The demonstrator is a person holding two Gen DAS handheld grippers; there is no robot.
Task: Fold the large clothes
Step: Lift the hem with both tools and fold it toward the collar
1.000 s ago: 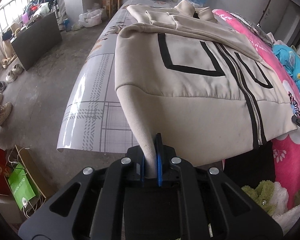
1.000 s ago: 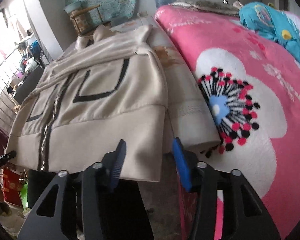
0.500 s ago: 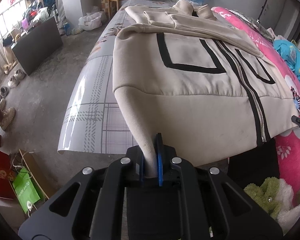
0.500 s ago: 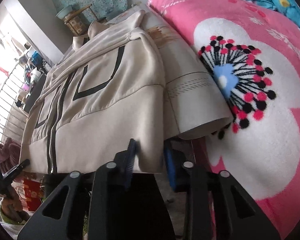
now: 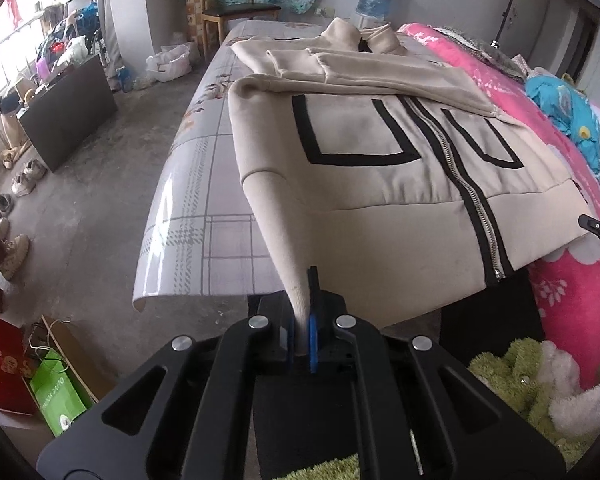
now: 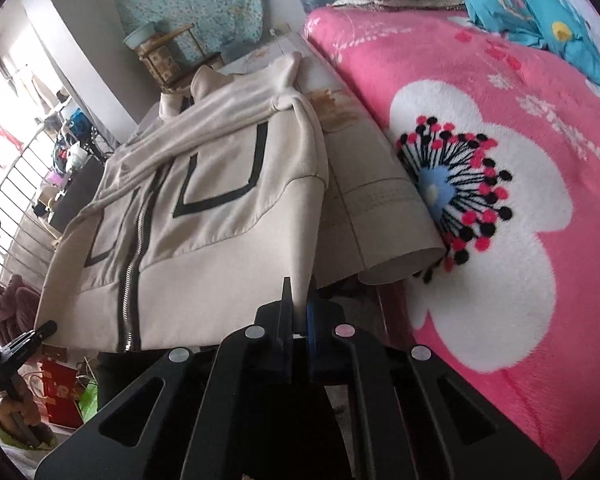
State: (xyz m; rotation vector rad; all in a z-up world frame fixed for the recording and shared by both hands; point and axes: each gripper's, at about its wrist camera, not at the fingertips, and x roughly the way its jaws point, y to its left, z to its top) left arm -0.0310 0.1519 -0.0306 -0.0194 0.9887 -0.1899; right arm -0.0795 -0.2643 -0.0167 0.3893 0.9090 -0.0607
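A beige zip jacket [image 5: 380, 184] with black pocket outlines lies front up on a table covered with a checked plastic cloth [image 5: 196, 236]; its sleeves are folded across the chest. It also shows in the right wrist view [image 6: 204, 216]. My left gripper [image 5: 300, 320] is shut on the jacket's near left hem corner. My right gripper [image 6: 298, 312] is shut on the near right hem corner. Both corners are lifted off the table's near edge.
A pink flowered blanket [image 6: 500, 200] covers the bed right of the table, with a blue cloth [image 6: 540, 20] on it. A green and white plush toy [image 5: 540, 380] lies near right. A dark cabinet [image 5: 68, 112], shoes and bags stand on the floor at left.
My right gripper moved in onto the jacket's right hem corner and closed on it. My left gripper stayed shut on the left corner and pulled slightly back.
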